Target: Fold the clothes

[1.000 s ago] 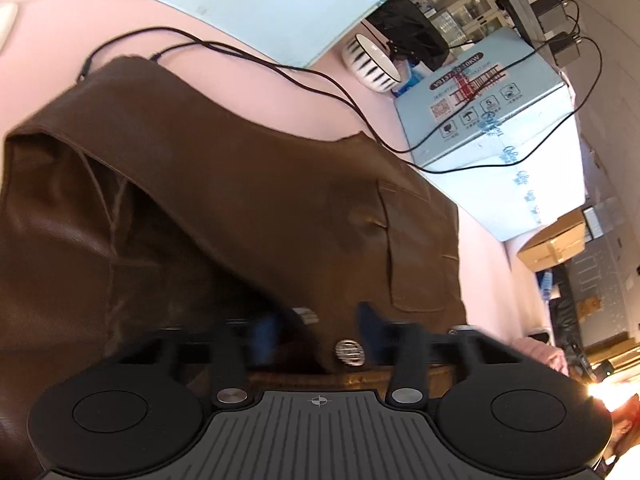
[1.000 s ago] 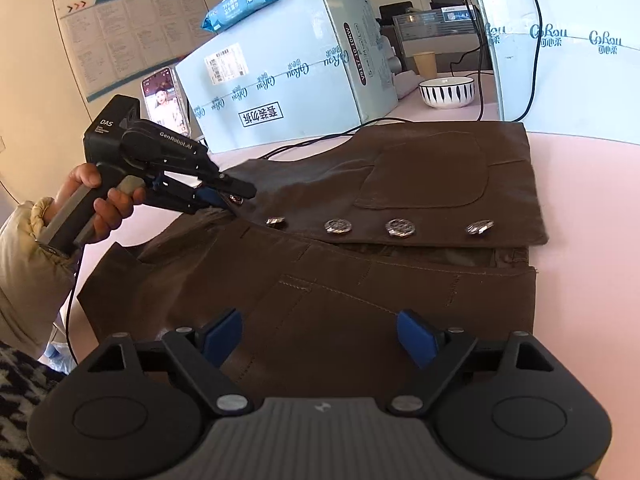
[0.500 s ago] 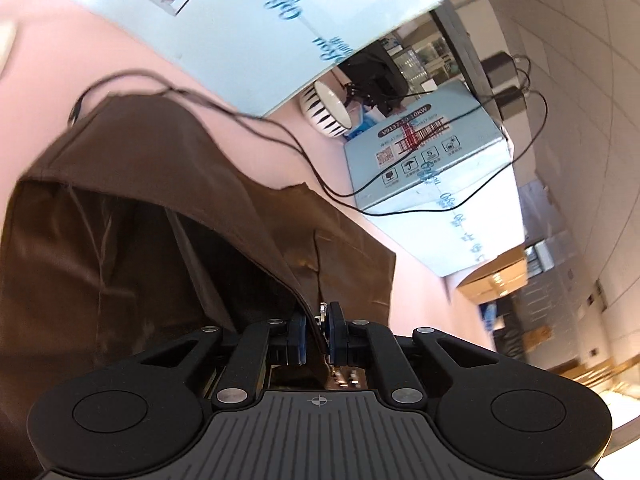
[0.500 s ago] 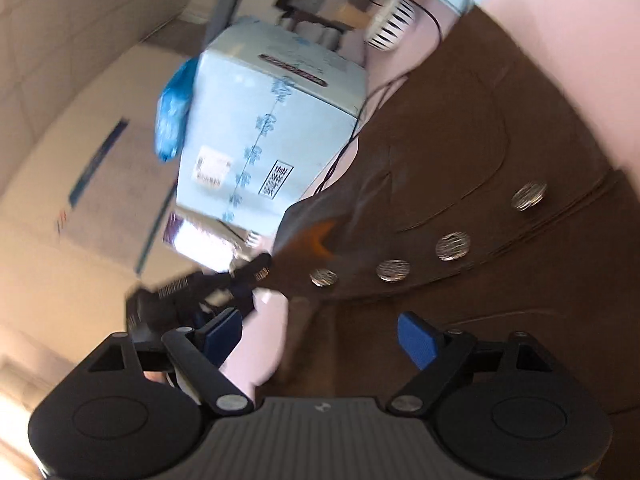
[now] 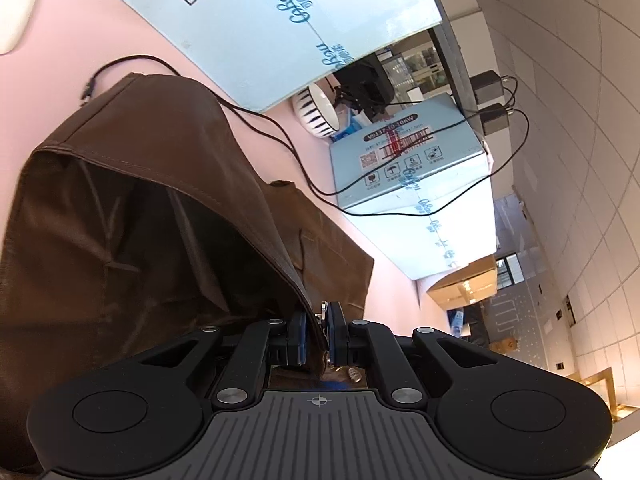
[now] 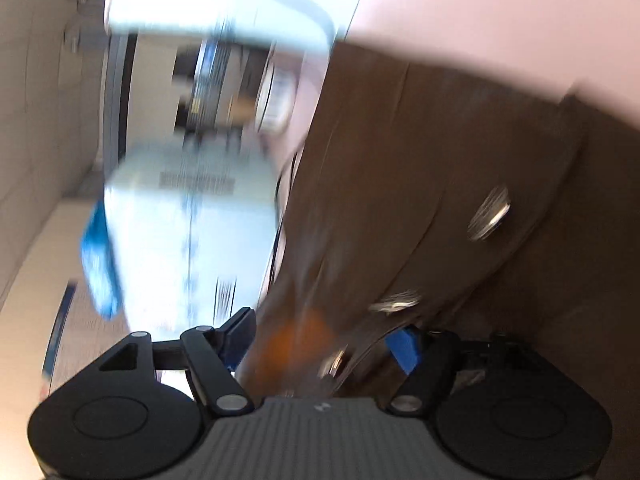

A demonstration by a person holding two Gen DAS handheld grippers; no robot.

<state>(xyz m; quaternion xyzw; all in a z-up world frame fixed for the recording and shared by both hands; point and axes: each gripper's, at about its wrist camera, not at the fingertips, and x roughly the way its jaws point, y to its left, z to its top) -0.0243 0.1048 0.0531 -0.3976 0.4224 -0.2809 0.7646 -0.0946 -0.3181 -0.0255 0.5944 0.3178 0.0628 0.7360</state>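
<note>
A brown leather-look jacket [image 5: 132,208] with metal snap buttons lies on the pink table [image 5: 56,68]. My left gripper [image 5: 318,334] is shut on the jacket's front edge and holds it lifted, so the dark lining shows beneath. In the blurred right wrist view my right gripper [image 6: 326,340] is open, with its jaws either side of the jacket's buttoned edge [image 6: 400,216], close to a button [image 6: 490,214]. The fabric sits between the blue pads [image 6: 404,348].
Light blue cartons [image 5: 408,160] stand along the back of the table, with a striped bowl [image 5: 316,110] between them. Black cables [image 5: 256,120] run across the table and over the jacket's far edge. A white object [image 5: 12,16] lies at the far left.
My left gripper closed on the jacket's front edge and lifted it. My right gripper swung fast, tilted, and came down around the buttoned edge, still open.
</note>
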